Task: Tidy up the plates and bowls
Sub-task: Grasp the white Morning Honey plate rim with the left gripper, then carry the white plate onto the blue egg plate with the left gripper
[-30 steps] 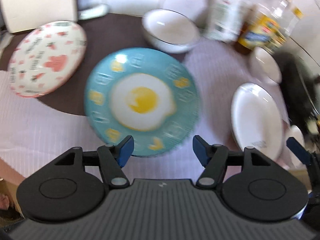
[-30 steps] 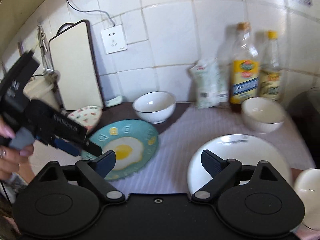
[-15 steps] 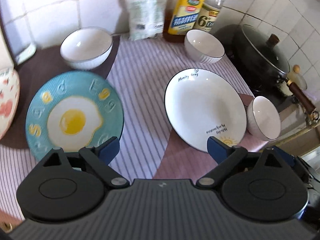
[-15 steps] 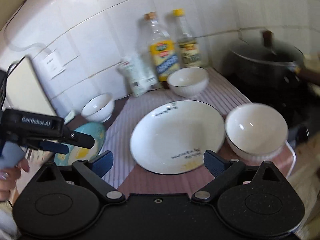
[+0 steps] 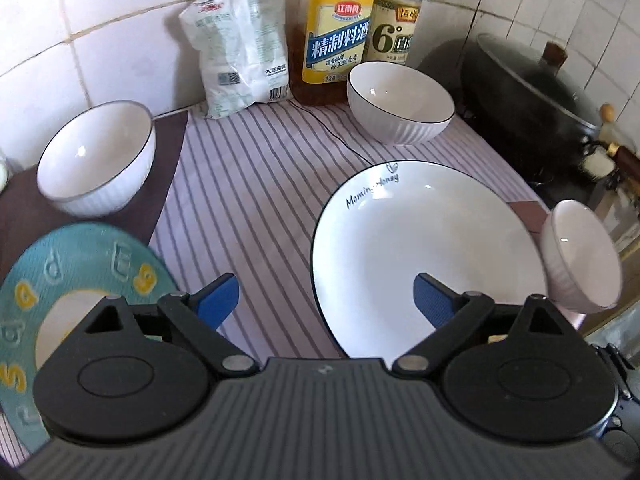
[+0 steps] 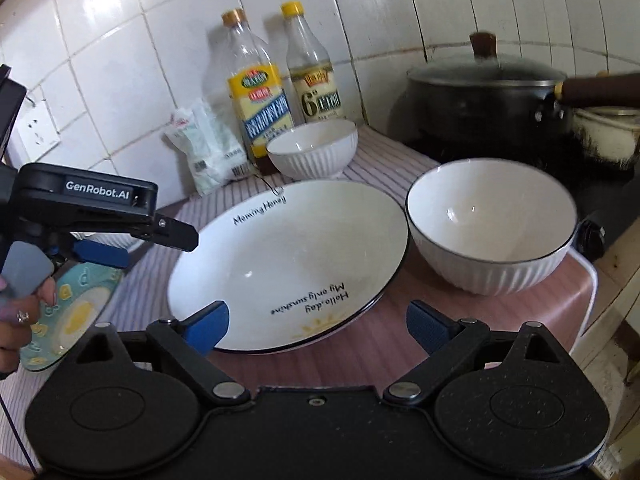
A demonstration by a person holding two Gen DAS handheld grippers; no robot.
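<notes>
Hovering, left gripper point(image 5: 326, 294): blue pads spread wide, nothing between them, over the striped mat at the white plate's left rim; jaws just been opening; "GenRobot.AI" printed on its side in the right wrist view.
Right gripper point(image 6: 318, 322): blue pads set wide apart, empty, above the near rim of the white plate.
Hand point(image 6: 16, 320): at the left edge, wrapped round the left gripper's grey handle, ring on one finger.
White plate point(image 6: 288, 264): round, deep, thin dark rim; "Morning Honey" on the far side, "Hello, day My only sunshine" and a small yellow sun on the near side; lying on the mat between both grippers.
Blue plate point(image 5: 76, 292): teal, fried-egg picture in the middle, raised yellow and teal letters round the border; left of the white plate, partly hidden by the left gripper.
Bowls, three: white, ribbed outside, dark rim; one just right of the white plate point(image 6: 492, 224), one behind it before the bottles point(image 6: 312, 148), one far left on the dark mat point(image 5: 96, 160).
Striped mat point(image 5: 256, 184): pale, thin dark lines.
Bottles, two: yellow caps; yellow-and-blue label with Chinese characters point(image 6: 260, 108); pale label with a large "6" point(image 6: 316, 88).
White packet point(image 5: 240, 48): leaning on the tiled wall, small print unreadable.
Black pot point(image 6: 484, 96): lidded, right of the bottles.
</notes>
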